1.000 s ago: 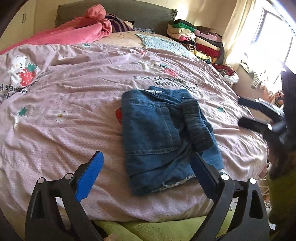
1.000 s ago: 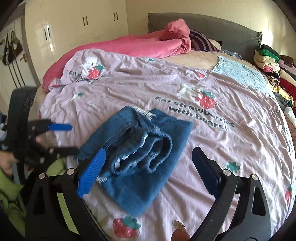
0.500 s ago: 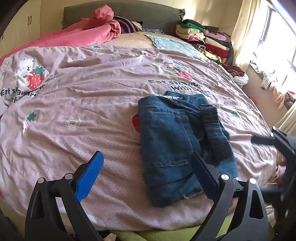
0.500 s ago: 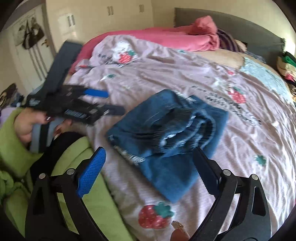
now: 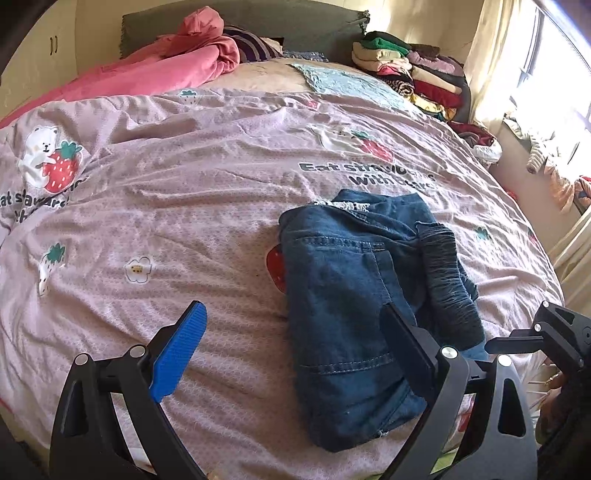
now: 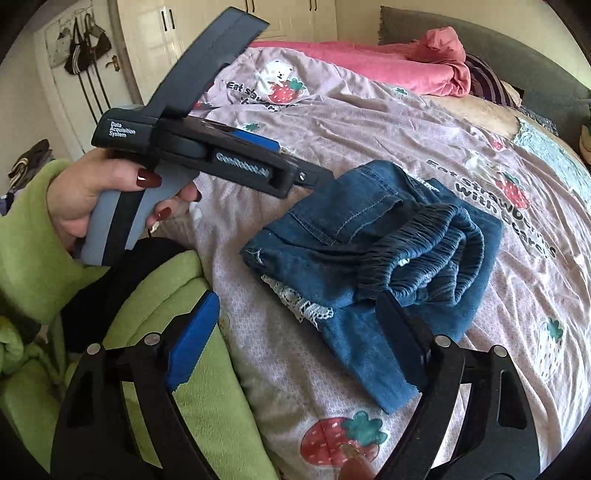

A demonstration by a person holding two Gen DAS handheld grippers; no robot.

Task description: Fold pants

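Observation:
The blue denim pants (image 5: 351, 314) lie folded into a small bundle on the pink strawberry bedspread (image 5: 184, 206), the dark elastic waistband on top. My left gripper (image 5: 291, 332) hovers open over the bundle's near left edge and holds nothing. In the right wrist view the pants (image 6: 369, 240) lie just beyond my right gripper (image 6: 295, 332). Its jaws are closing, still wide apart, with the bundle's lace hem between them and the pads not pressing on it. A hand in a green sleeve holds the left gripper (image 6: 291, 158) above the bundle's left corner.
A pink blanket (image 5: 166, 70) lies heaped at the headboard. A stack of folded clothes (image 5: 406, 74) sits at the far right by the curtained window. The person's green garment (image 6: 184, 369) is at the bed's near edge. Wardrobe doors (image 6: 221, 22) stand behind.
The left gripper has slid sideways, so the pants sit farther right in its view. The right gripper has swung and sunk toward the bed's edge, and the hand with the left gripper now looms large.

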